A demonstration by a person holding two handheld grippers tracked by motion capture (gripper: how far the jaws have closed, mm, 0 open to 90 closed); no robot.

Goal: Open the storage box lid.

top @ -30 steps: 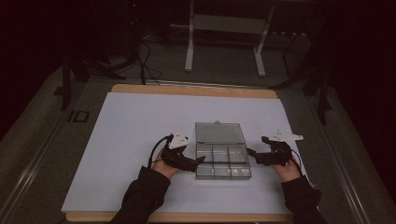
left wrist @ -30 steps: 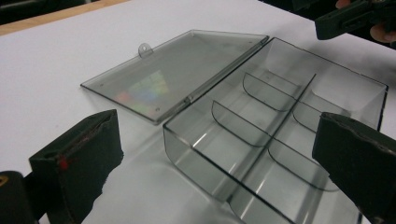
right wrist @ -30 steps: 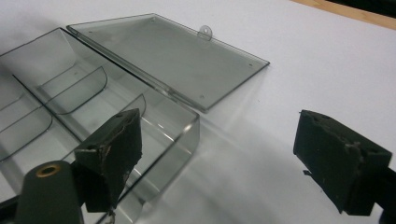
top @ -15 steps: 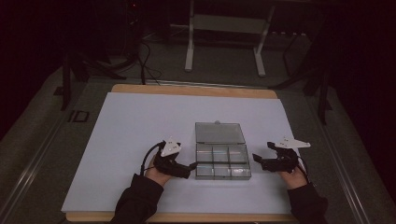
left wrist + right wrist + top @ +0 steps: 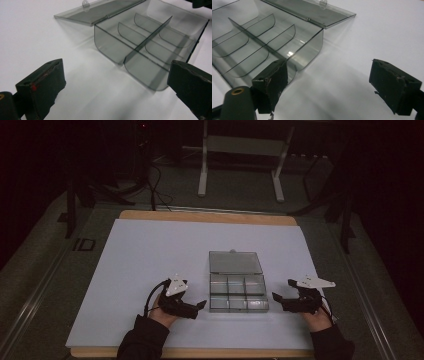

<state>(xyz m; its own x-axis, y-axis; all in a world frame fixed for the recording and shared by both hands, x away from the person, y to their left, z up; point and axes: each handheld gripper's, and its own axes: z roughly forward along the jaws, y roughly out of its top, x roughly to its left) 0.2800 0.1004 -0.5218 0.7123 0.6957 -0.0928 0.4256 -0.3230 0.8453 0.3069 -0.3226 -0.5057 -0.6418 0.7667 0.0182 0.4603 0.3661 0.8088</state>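
Note:
A clear smoky plastic compartment box [image 5: 238, 293] lies in the middle of the white table top [image 5: 150, 255], its lid [image 5: 235, 262] folded flat open behind it. Its several compartments look empty. My left gripper [image 5: 201, 305] rests low on the table just left of the box, open, with nothing between its jaws. My right gripper [image 5: 276, 297] sits just right of the box, open too and holding nothing. In the left gripper view the box [image 5: 147, 45] lies ahead and to the right. In the right gripper view the box [image 5: 262, 45] lies ahead and to the left.
The white top sits on a wooden board [image 5: 210, 216] whose far edge shows. Beyond it stand a metal frame [image 5: 240, 160] and cables on a dark floor. Dark sleeves [image 5: 145, 340] come in from the bottom.
Both grippers have drawn back from the box's sides toward the near edge of the table and now rest a little apart from it. The box has not moved.

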